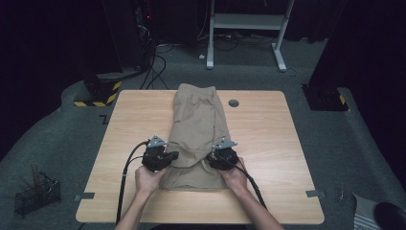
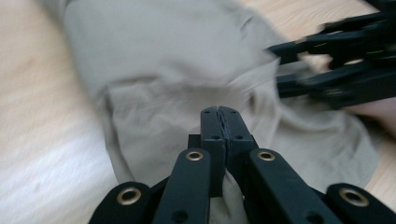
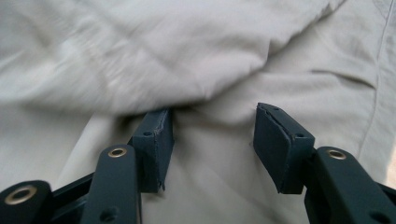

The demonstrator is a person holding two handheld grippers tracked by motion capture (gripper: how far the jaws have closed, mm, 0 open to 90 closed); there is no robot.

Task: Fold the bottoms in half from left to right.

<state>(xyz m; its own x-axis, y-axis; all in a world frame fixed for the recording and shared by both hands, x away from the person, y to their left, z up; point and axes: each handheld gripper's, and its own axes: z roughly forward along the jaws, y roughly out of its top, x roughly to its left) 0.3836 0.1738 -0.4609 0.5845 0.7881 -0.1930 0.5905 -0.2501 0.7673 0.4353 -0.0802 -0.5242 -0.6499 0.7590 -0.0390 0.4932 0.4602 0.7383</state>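
Beige shorts [image 1: 196,124] lie lengthwise down the middle of the wooden table [image 1: 268,143], waistband at the far end. My left gripper [image 1: 173,156] is at the shorts' near left part. In the left gripper view its pads [image 2: 219,112] are pressed together, with a pinch of the beige cloth [image 2: 163,70] showing just below them. My right gripper [image 1: 211,158] sits at the near right part of the shorts and also appears as blurred black jaws [image 2: 336,65]. The right gripper [image 3: 212,135] stands open over the cloth [image 3: 187,56], its left pad [image 3: 154,140] tucked under a fold.
A grey round cap [image 1: 233,103] is set in the table beside the waistband. Tape marks [image 1: 85,196] sit on the near corners. On the floor are a wire basket [image 1: 36,194] at left, a yellow-black striped base [image 1: 98,96] and a white desk frame [image 1: 249,21] behind.
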